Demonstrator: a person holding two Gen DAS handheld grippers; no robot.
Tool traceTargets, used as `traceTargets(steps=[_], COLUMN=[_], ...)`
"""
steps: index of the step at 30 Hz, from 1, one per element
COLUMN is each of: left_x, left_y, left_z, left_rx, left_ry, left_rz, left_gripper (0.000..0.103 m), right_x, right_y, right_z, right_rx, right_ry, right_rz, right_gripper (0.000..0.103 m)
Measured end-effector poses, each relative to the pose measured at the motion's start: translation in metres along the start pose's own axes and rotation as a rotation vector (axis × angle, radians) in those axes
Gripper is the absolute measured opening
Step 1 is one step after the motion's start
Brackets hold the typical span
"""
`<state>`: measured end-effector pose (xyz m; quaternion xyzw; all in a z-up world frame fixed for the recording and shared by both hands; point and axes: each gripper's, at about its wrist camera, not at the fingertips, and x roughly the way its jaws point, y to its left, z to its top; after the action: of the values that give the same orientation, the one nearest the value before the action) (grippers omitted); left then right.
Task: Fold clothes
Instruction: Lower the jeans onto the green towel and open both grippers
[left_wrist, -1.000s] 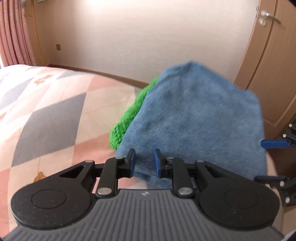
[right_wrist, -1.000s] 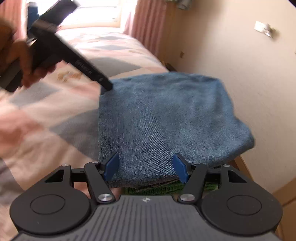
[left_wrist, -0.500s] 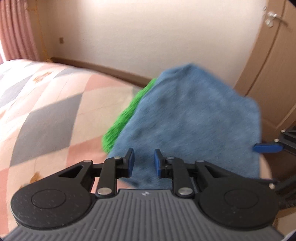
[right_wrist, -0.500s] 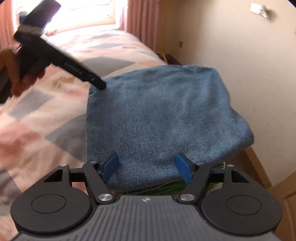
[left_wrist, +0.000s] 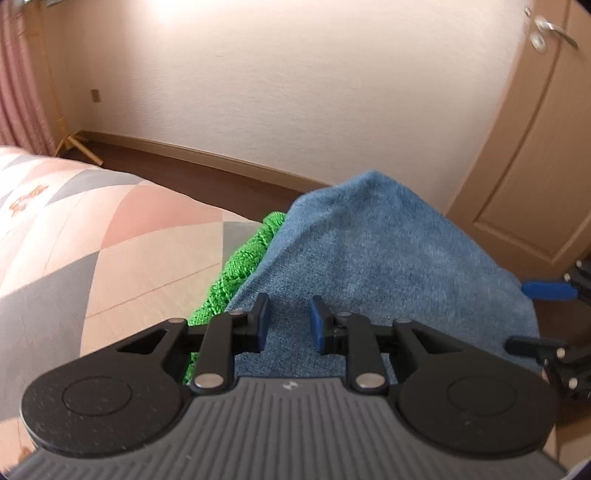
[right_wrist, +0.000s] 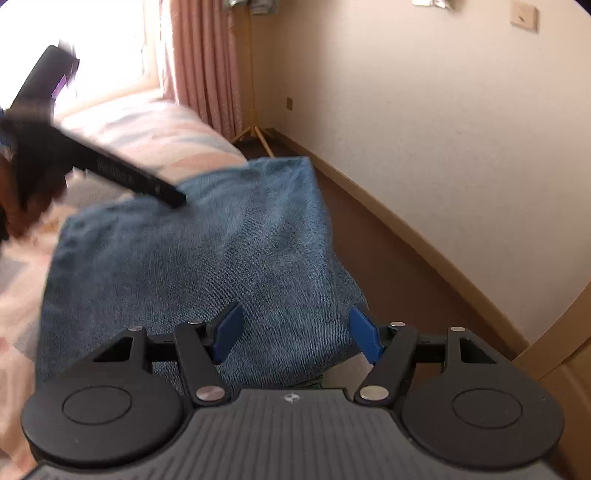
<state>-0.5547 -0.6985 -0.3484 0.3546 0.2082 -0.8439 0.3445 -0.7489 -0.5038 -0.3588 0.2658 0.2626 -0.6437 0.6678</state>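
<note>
Blue cloth (left_wrist: 388, 258): folded flat, lying on green knit (left_wrist: 243, 266), at the bed (left_wrist: 129, 229) corner near the door (left_wrist: 535, 166). In right wrist view, far side droops past the bed edge over the floor (right_wrist: 388, 266).

Handling, as a guess: light, soft, thick pile, no stiffness. Sags wherever unsupported. Not slippery or fragile, but layers likely to slide apart if only the top ply gets pinched. Best hold: two near corners, or the folded near edge, catching all plies at once. Green knit looks stretchy and open-weave, so pads could snag it; best kept out of the pinch unless the whole stack is meant to go together.

Left gripper (left_wrist: 288, 323): jaws nearly together, narrow gap filled with blue pile. Cannot tell whether pads actually pinch a fold or just sit over it.

Right gripper (right_wrist: 295, 328): jaws wide apart over the near edge, one pad above cloth, the other at its side border. No visible press.

Hard to read: green knit mostly buried, only one edge strip showing, absent from right wrist view. Near edge of stack cut off behind both gripper bodies. Ply count unknown. Garment type unclear. Hand (right_wrist: 22, 206) blurred at frame border.
</note>
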Motion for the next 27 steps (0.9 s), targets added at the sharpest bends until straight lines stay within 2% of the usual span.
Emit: traceTargets(steps=[4,7,10,13,17,24,27], left_x=[-0.035,-0.069,-0.077,-0.063,-0.057,-0.081,-0.12], left_y=[0.002,0.009,0.016,0.018,0.021,-0.002,-0.031], left_z=[-0.012,-0.038,-0.064,-0.078,-0.084,-0.059,-0.044], left_rx=[0.007,-0.015,-0.051,-0.043,-0.066,-0.129,-0.14], left_ry=[-0.039,-0.055,-0.008,0.046,0.058,0.132,0.151], left_rz=[0.018,0.045,0.078,0.111,0.123,0.196,0.232], left_gripper=[0.02,0.02,0.02,0.022,0.025,0.023,0.035], right_x=[-0.022,-0.044,-0.051,-0.034,-0.021,-0.021,-0.043], right_y=[0.009,0.032,0.066,0.094,0.098,0.097,0.099], right_z=[0.005,0.001,-0.01,-0.03,-0.048,-0.024,-0.009], right_rx=[-0.021,-0.052,-0.112,-0.207,-0.246,-0.217,-0.156], right_ry=[-0.027,-0.046,-0.034,0.039,0.049,0.113,0.087], right_rz=[-0.013,0.037,0.109,0.107,0.124,0.129,0.102], right_gripper=[0.067,0.067,0.068,0.067,0.07,0.07,0.074])
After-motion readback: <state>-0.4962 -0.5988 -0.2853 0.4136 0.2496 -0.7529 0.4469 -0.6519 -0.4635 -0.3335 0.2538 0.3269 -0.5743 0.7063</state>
